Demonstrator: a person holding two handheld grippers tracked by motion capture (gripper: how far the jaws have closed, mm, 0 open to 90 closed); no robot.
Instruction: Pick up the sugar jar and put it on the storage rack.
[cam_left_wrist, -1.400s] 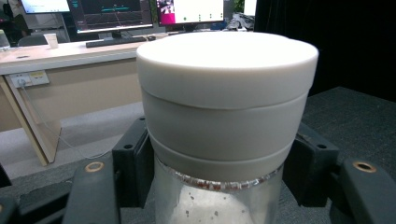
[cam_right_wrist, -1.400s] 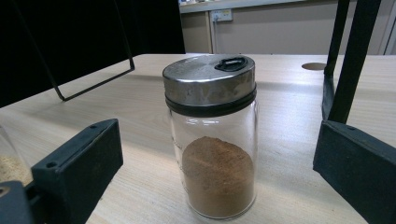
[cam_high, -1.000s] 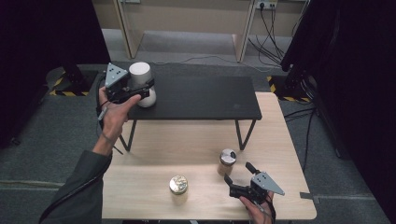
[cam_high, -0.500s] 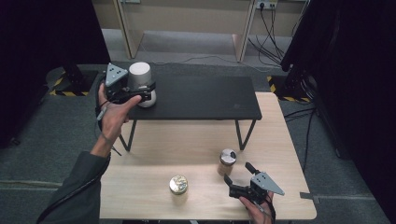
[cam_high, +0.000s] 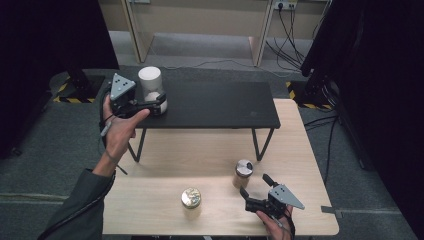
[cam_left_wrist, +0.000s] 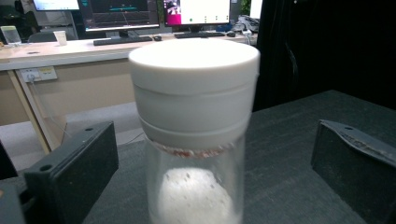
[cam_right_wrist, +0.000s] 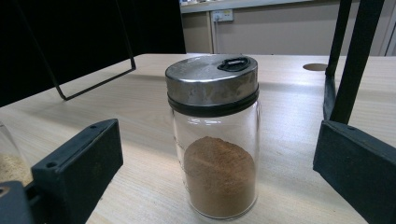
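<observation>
Left tool (cam_high: 156, 102) jaws just opened wide, releasing the white-lidded jar (cam_left_wrist: 194, 135) upright on the black shelf (cam_high: 215, 105). Right tool (cam_high: 254, 190) is wide around the brown spice jar (cam_right_wrist: 215, 135) on the bench (cam_high: 150, 200), ready to grasp.

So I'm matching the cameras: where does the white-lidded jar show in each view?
High view: white-lidded jar upper left, on the black shelf.
Left gripper view: centre, between open jaws.
Right gripper view: not in it.
Shared landmark: the black shelf.
</observation>
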